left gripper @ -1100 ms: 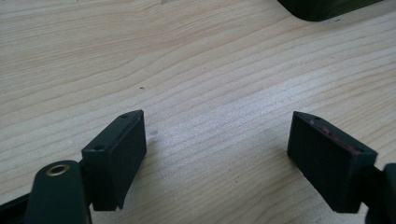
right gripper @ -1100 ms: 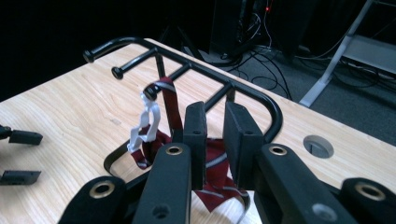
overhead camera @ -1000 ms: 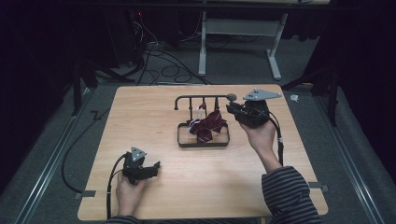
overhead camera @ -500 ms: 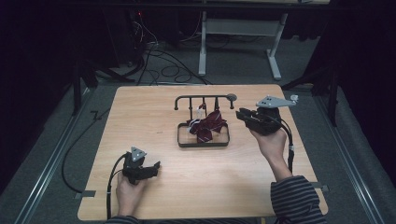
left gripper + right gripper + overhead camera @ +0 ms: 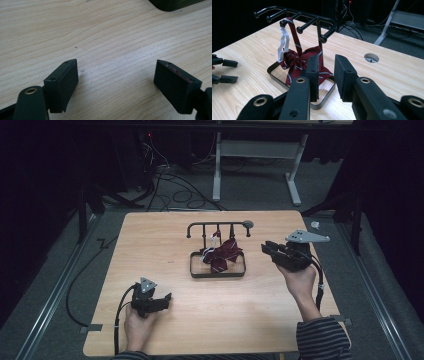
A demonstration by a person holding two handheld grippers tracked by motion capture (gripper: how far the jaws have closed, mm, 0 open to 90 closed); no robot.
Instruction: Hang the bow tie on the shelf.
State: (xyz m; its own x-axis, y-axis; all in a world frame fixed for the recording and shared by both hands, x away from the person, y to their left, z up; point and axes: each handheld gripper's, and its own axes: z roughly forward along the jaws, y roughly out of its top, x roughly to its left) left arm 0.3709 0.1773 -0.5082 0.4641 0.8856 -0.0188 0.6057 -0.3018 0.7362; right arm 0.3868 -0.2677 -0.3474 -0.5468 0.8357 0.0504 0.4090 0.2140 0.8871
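Note:
A black rack [image 5: 220, 225] with a row of pegs stands on a tray-like base [image 5: 217, 274] at the table's middle. A dark red striped bow tie [image 5: 222, 256] hangs from one peg by its strap and white clip [image 5: 283, 45], drooping into the base. My right gripper [image 5: 266, 248] hovers to the right of the rack, pointing at it; its jaws have just been opening and nothing is between them [image 5: 327, 60]. My left gripper [image 5: 167, 298] rests low at the front left, open wide over bare wood [image 5: 117, 63].
The wooden table [image 5: 150, 245] has a round cable hole [image 5: 248, 224] behind the rack. A corner of the rack's base [image 5: 172, 3] shows at the top of the left gripper view. Beyond the table stand a white desk frame [image 5: 295, 170] and floor cables [image 5: 170, 185].
My right hand has drawn away from the rack to the right and slightly lower, and its jaws stand a little wider. The left hand has kept still.

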